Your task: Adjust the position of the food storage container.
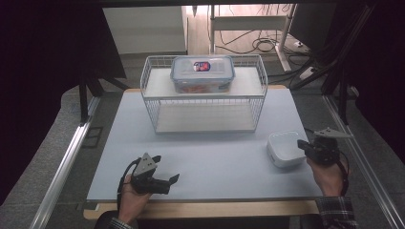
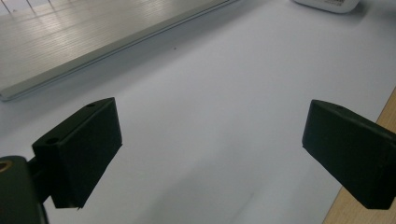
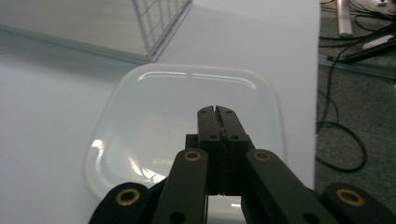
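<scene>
A pale blue-white counter (image 1: 205, 157) stands in a dim room, with grey floor and loose cables beyond its far edge. At the far middle sits a white wire rack (image 1: 204, 93) with a clear lidded food box (image 1: 202, 74) on its upper shelf.

The thing in hand is the small white container (image 1: 285, 149) near the counter's right edge, toward the near right corner and well apart from the rack. It is squarish with rounded corners, shallow, and milky rather than clear; its smooth top is glossy and catches the ceiling light. In the right gripper view it lies just beyond the jaw tips, with the rack's corner behind it.

The right tongs (image 1: 302, 144) are pressed together with nothing between them, tips at the container's right side. Whether they touch it I cannot tell. The left tongs (image 2: 210, 154) stand wide apart over bare counter near the near left corner, holding nothing.

With the right tongs together, the step looks like a nudge or press on the container rather than a grasp. To do it well, keep the tips low against the side wall so they do not skid over the slick top, push slowly and straight, and keep it away from the right edge.
</scene>
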Demonstrator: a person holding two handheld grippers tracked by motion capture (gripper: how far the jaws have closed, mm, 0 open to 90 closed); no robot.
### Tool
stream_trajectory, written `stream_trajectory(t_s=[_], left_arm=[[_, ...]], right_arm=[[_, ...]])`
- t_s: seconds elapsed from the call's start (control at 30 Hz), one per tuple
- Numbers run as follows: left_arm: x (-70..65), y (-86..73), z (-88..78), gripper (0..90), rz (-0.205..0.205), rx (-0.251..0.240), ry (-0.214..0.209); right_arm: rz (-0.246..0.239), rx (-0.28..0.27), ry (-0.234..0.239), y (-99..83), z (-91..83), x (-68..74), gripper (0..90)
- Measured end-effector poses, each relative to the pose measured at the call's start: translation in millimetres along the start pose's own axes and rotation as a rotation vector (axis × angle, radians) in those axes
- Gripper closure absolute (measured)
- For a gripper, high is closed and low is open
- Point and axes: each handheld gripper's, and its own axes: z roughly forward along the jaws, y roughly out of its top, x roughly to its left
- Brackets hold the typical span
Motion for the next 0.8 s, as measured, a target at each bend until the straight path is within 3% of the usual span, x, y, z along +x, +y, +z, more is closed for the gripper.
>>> stream_trajectory(t_s=[0.13, 0.3, 0.63, 0.8], left_arm=[[0.1, -0.3, 0.7, 4.5, 0.003, 0.004, 0.003], [0.7, -0.6, 1.5, 4.4, 0.004, 0.011, 0.010], [1.1, -0.6, 2.2, 4.5, 0.006, 0.012, 0.016], [1.3, -0.4, 1.7, 4.6, 0.006, 0.009, 0.019]], right_arm=[[0.017, 0.001, -0.036, 3.4, 7.5, -18.6, 89.5], [0.026, 0.013, -0.072, 3.1, 15.9, -32.1, 89.5], [0.024, 0.032, -0.080, 1.1, 25.6, -42.9, 89.6], [0.012, 0.059, -0.073, 0.2, 31.2, -41.7, 89.7]])
